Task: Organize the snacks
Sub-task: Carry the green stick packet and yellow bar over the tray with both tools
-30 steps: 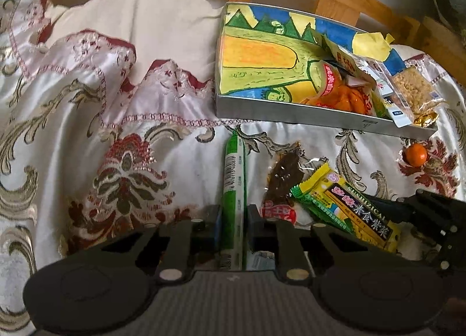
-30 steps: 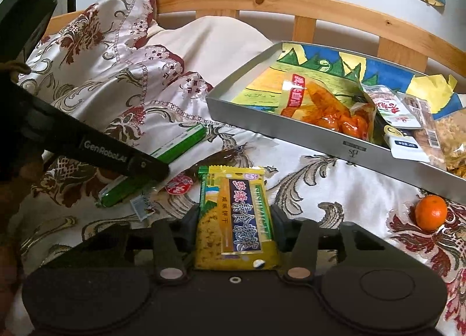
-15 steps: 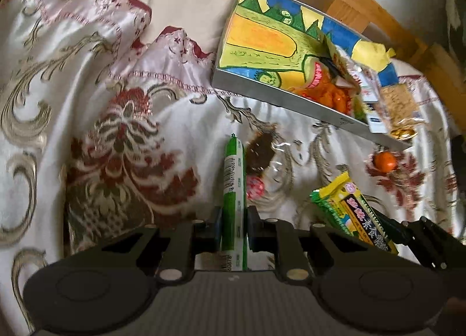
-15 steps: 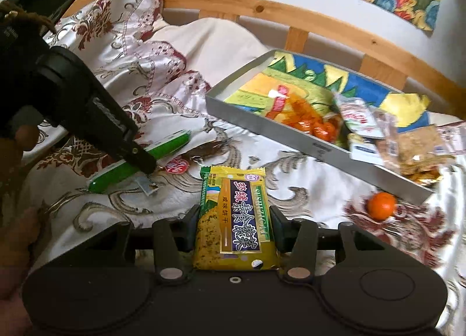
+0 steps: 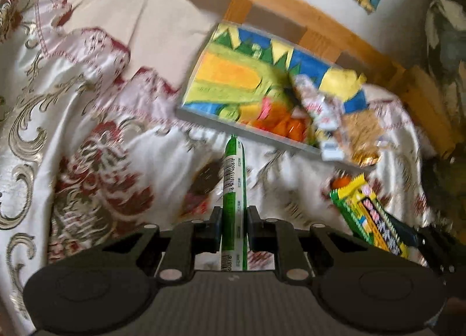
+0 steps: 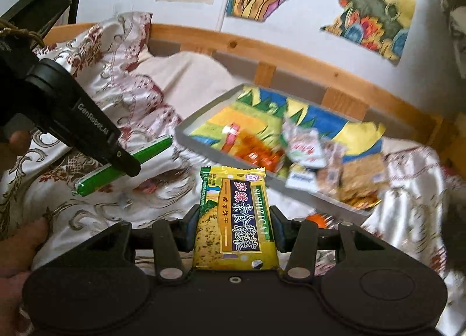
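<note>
both airborne, left gripper (image 5: 233, 226) jaws clamping green stick (image 5: 234, 178), right gripper (image 6: 234, 232) jaws pinching, seemingly, cracker packet (image 6: 234, 219)

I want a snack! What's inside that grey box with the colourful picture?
In the grey box lie an orange snack bag, white packets and a brown crispy bar, piled at one end. Anything beneath that pile is covered.

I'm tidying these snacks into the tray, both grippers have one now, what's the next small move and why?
Probably carry both toward the tray and release over its bare painted floor. The left gripper is shut on the green stick snack, the right gripper on the yellow cracker packet, both clear of the bedspread.
</note>
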`<state>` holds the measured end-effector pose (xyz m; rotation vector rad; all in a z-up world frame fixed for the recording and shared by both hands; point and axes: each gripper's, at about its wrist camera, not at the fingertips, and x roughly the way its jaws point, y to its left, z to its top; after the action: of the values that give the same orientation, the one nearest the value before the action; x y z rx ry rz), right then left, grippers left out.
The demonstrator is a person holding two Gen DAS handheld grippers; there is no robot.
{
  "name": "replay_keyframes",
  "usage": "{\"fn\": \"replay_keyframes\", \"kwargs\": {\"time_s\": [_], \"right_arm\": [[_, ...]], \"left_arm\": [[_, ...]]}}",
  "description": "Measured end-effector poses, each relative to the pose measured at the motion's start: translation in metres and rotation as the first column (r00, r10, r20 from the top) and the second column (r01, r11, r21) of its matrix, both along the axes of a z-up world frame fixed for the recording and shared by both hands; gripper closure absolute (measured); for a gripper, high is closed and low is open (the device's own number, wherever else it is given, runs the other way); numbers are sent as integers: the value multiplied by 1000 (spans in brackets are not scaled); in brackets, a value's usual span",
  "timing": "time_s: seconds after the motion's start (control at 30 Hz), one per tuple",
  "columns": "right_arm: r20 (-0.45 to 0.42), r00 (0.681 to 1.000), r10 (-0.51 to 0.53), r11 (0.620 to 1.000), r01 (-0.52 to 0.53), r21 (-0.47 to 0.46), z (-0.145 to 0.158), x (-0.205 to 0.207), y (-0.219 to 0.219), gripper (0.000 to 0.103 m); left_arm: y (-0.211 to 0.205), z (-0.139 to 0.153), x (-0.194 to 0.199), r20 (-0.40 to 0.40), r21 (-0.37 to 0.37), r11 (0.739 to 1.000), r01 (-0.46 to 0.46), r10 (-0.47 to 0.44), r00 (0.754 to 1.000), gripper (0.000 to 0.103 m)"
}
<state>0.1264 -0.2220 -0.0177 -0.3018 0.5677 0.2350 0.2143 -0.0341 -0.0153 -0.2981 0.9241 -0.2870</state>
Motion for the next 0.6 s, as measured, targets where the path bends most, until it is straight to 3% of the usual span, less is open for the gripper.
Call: {"fn": "replay_keyframes", "kwargs": {"time_s": [0.13, 0.43, 0.6], "right_arm": [[44, 999, -8, 1000, 8, -14, 11, 9, -24, 53], [183, 973, -139, 984, 115, 134, 31, 69, -67, 53], [189, 956, -224, 960, 184, 210, 26, 111, -96, 53]], "left_arm": [[-23, 13, 10, 45, -3, 999, -38, 38, 998, 85], [-78, 36, 67, 146, 45, 994, -95, 88, 985, 85], [-100, 44, 111, 163, 55, 994, -93, 83, 983, 85]]}}
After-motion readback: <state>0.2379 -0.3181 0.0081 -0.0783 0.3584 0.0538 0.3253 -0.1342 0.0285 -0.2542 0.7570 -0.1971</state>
